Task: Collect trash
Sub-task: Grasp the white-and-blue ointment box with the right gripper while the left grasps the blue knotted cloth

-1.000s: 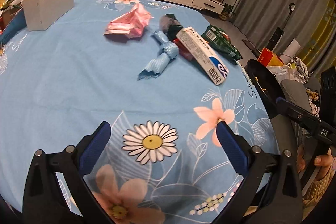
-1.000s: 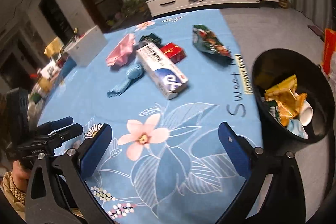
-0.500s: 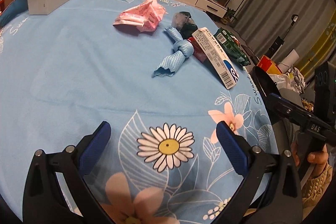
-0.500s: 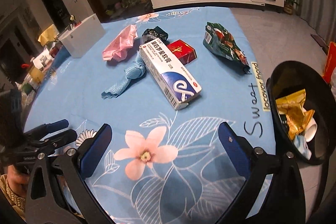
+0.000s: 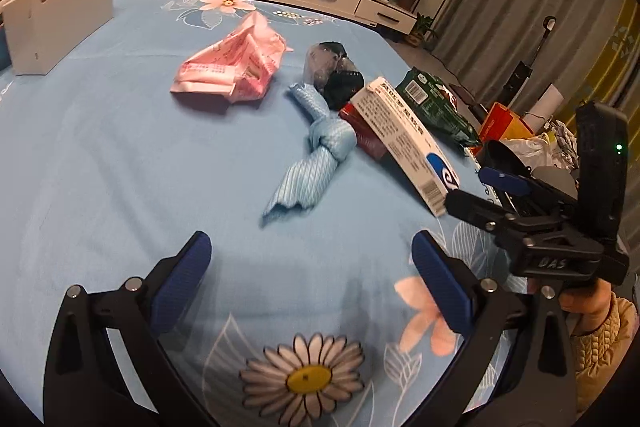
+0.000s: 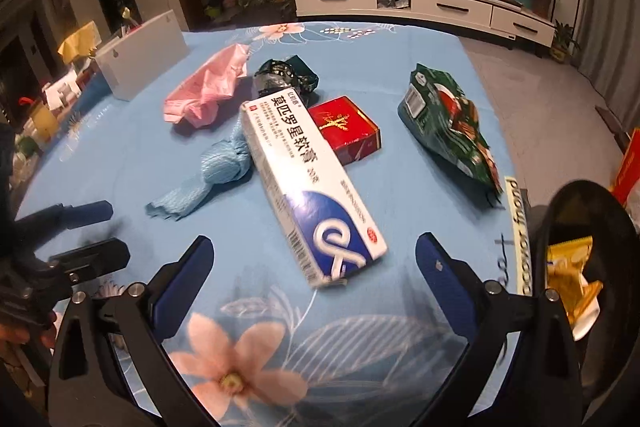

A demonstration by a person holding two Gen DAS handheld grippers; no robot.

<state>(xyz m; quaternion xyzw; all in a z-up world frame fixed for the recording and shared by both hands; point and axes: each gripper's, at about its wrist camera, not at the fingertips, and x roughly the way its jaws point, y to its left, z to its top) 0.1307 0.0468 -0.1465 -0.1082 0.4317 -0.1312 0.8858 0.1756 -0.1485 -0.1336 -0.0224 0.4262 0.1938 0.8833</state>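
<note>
Trash lies on the blue floral tablecloth (image 5: pixel 100 167). A knotted blue cloth (image 5: pixel 316 155) (image 6: pixel 216 171) lies just ahead of my open, empty left gripper (image 5: pixel 310 281). A white and blue ointment box (image 6: pixel 310 183) (image 5: pixel 404 139) lies just ahead of my open, empty right gripper (image 6: pixel 314 283). Behind them are a pink wrapper (image 5: pixel 232 67) (image 6: pixel 208 91), a crumpled black wrapper (image 5: pixel 332 71) (image 6: pixel 286 73), a red box (image 6: pixel 346 129) and a green snack bag (image 6: pixel 450 127) (image 5: pixel 434 105). The right gripper also shows in the left wrist view (image 5: pixel 480 187).
A black trash bin (image 6: pixel 560 223) with gold wrappers inside stands off the table's right edge. A white box (image 5: pixel 56 23) (image 6: pixel 140 55) stands at the far left of the table. A TV cabinet (image 6: pixel 420 3) lies beyond the table.
Both grippers have moved forward toward the trash pile; the blue cloth and the ointment box are much nearer. Both stay open.
</note>
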